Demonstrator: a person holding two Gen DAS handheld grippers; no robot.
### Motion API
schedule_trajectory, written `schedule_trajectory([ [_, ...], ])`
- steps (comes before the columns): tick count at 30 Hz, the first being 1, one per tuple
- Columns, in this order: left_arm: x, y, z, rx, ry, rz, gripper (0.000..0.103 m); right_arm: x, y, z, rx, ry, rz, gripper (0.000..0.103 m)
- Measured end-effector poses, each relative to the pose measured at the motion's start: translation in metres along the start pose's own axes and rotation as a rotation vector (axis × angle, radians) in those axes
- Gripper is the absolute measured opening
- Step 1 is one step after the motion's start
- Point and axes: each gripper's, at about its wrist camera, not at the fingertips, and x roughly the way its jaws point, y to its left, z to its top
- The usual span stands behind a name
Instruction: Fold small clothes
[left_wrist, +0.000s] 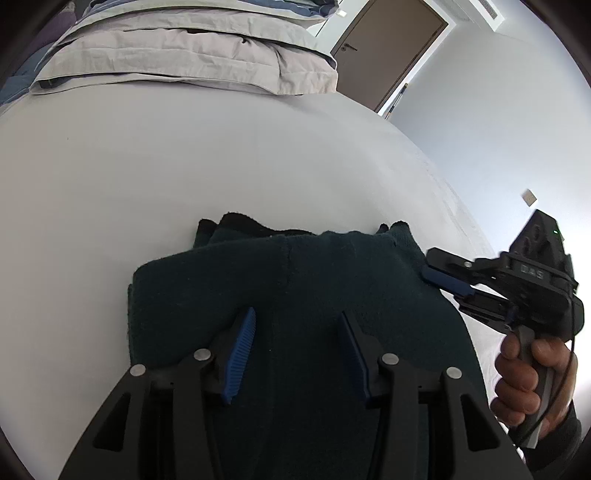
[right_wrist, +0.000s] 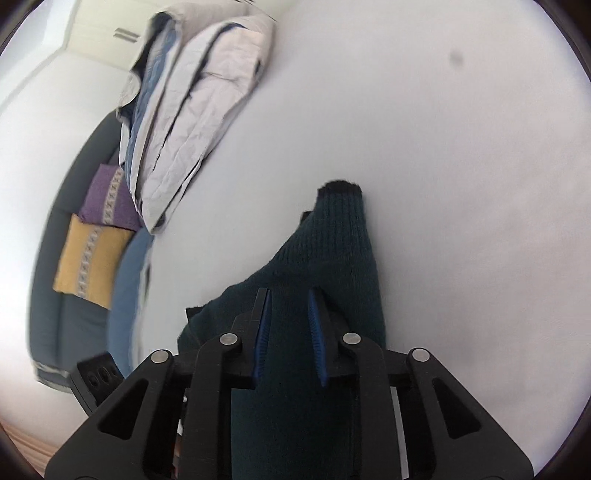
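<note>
A dark teal knit garment (left_wrist: 295, 295) lies partly folded on the white bed sheet (left_wrist: 184, 166). My left gripper (left_wrist: 297, 317) is open, its blue pads (left_wrist: 240, 350) spread just above the garment's middle. My right gripper (left_wrist: 430, 275) reaches in from the right, its blue pad at the garment's right edge. In the right wrist view the right gripper (right_wrist: 290, 299) has its jaws a little apart, with the garment (right_wrist: 332, 251) between and under them; a sleeve with a black cuff (right_wrist: 340, 186) stretches away ahead. Whether it pinches the fabric is unclear.
A folded grey and blue duvet (left_wrist: 184, 55) lies at the far end of the bed and also shows in the right wrist view (right_wrist: 192, 110). Purple (right_wrist: 107, 199) and yellow (right_wrist: 88, 254) cushions sit on a dark sofa (right_wrist: 66, 295). A brown door (left_wrist: 388, 48) stands behind.
</note>
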Motion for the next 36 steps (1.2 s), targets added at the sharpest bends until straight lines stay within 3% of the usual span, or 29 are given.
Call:
schedule_trajectory([
  [6, 0.001, 0.005, 0.0, -0.019, -0.008, -0.028, 0.049, -0.035, 0.051, -0.055, -0.195, 0.064, 0.128, 0.034],
  [8, 0.002, 0.004, -0.001, -0.017, -0.01, -0.028, 0.049, -0.03, 0.046, -0.073, -0.222, 0.098, 0.106, 0.049],
  [12, -0.001, 0.008, -0.004, -0.027, -0.014, -0.049, 0.049, -0.036, 0.023, -0.092, -0.25, 0.034, 0.162, 0.042],
  [14, -0.009, 0.017, -0.001, -0.105, -0.01, -0.108, 0.049, -0.05, 0.017, -0.094, -0.206, 0.019, 0.166, 0.045],
  [16, -0.03, 0.029, 0.0, -0.201, -0.019, -0.176, 0.051, -0.068, 0.013, -0.099, -0.206, -0.016, 0.117, 0.054],
  [17, -0.044, 0.033, -0.001, -0.225, -0.048, -0.189, 0.053, -0.078, 0.013, -0.1, -0.207, -0.042, 0.092, 0.066],
  [18, -0.061, 0.037, -0.003, -0.228, -0.089, -0.187, 0.06, -0.089, 0.01, -0.101, -0.205, -0.068, 0.064, 0.076],
  [20, -0.084, 0.046, -0.007, -0.236, -0.135, -0.156, 0.073, -0.104, 0.0, -0.102, -0.189, -0.077, 0.039, 0.082],
  [23, -0.085, 0.065, -0.016, -0.261, -0.067, -0.128, 0.076, -0.109, -0.019, -0.097, -0.138, -0.032, 0.013, 0.082],
  [27, -0.062, 0.074, -0.034, -0.29, 0.062, -0.134, 0.076, -0.097, -0.037, -0.098, -0.076, 0.057, 0.058, 0.082],
  [32, -0.054, 0.07, -0.042, -0.32, 0.093, -0.152, 0.076, -0.066, -0.054, -0.099, 0.001, 0.144, 0.032, 0.082],
  [34, -0.048, 0.067, -0.039, -0.307, 0.129, -0.161, 0.076, -0.062, -0.052, -0.097, 0.006, 0.15, 0.073, 0.079],
  [36, -0.041, 0.065, -0.036, -0.299, 0.156, -0.171, 0.076, -0.057, -0.055, -0.096, 0.027, 0.177, 0.12, 0.069],
])
